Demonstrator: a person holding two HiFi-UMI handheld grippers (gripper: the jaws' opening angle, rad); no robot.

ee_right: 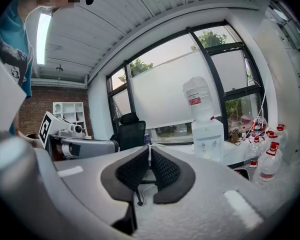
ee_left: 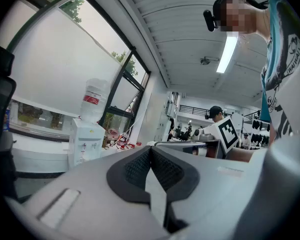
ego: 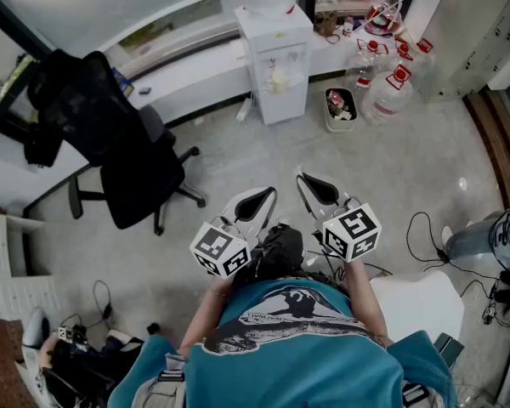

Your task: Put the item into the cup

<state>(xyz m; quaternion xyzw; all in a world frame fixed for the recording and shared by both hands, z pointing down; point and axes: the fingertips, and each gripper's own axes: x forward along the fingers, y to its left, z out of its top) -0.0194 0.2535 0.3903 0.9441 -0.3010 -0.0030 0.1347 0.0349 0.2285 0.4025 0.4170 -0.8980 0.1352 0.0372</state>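
Not started: left gripper (ego: 257, 201) and right gripper (ego: 316, 185) pinched together, empty, near body; no cup visible, so locate it next.

Left gripper (ego: 259, 201) and right gripper (ego: 313, 185), held chest-high side by side, jaws closed, empty.

The head view looks down from high up; both gripper views look across from low, all showing the water cooler (ego: 276, 62).

left tongs (ee_left: 150, 151), right tongs (ee_right: 149, 149), closed, empty
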